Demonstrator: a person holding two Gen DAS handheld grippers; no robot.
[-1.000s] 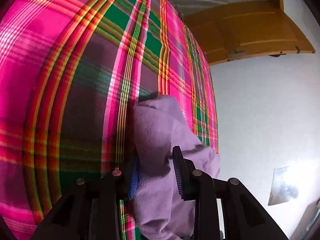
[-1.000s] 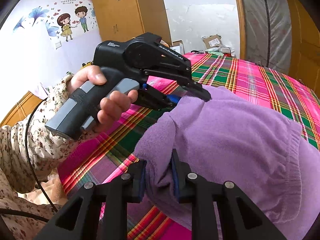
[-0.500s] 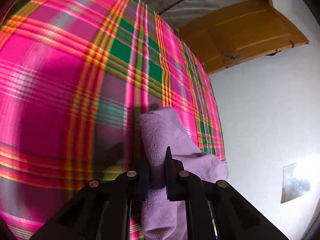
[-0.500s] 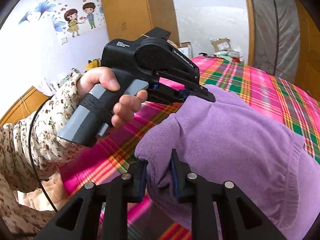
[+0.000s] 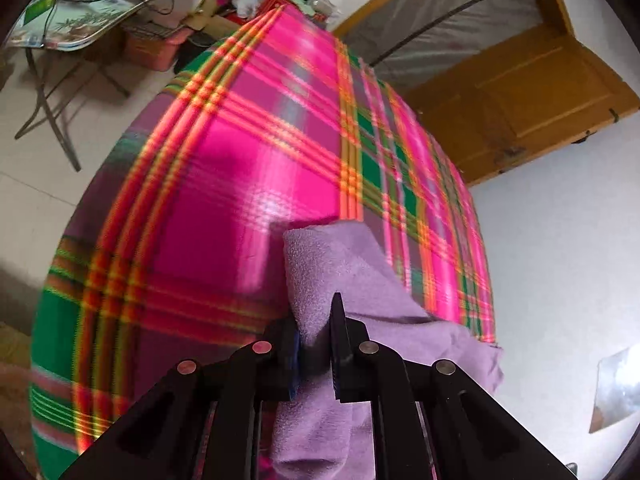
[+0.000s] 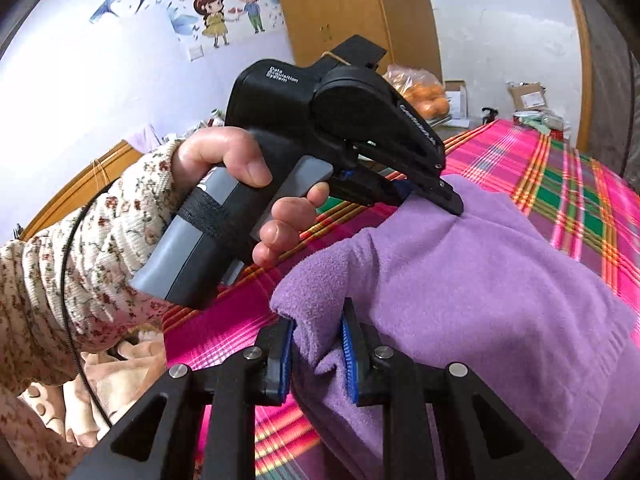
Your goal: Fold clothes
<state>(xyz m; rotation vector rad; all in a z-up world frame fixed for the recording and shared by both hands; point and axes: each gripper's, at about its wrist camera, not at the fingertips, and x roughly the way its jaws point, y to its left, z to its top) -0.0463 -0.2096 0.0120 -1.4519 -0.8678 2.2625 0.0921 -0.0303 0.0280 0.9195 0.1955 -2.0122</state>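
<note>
Between both tongs (image 5: 316, 344) (image 6: 318, 354), pinched purple fleece (image 6: 460, 280) spans plaid bedspread (image 5: 240, 184).

The left wrist camera sits just behind the left claw (image 5: 316, 344), close over its fingers, and looks steeply down along them onto the plaid bedspread (image 5: 248, 184), with a wooden door (image 5: 532, 92) and a cluttered folding table (image 5: 80, 28) at the far rim. The right wrist camera rides the same way behind the right claw (image 6: 318, 352), facing across the bed toward a wardrobe (image 6: 352, 12) and a wall with cartoon stickers (image 6: 224, 12). Both views are very near the purple fleece garment (image 6: 480, 288), and they share it and the bedspread; the right view also takes in the left claw from the side.
</note>
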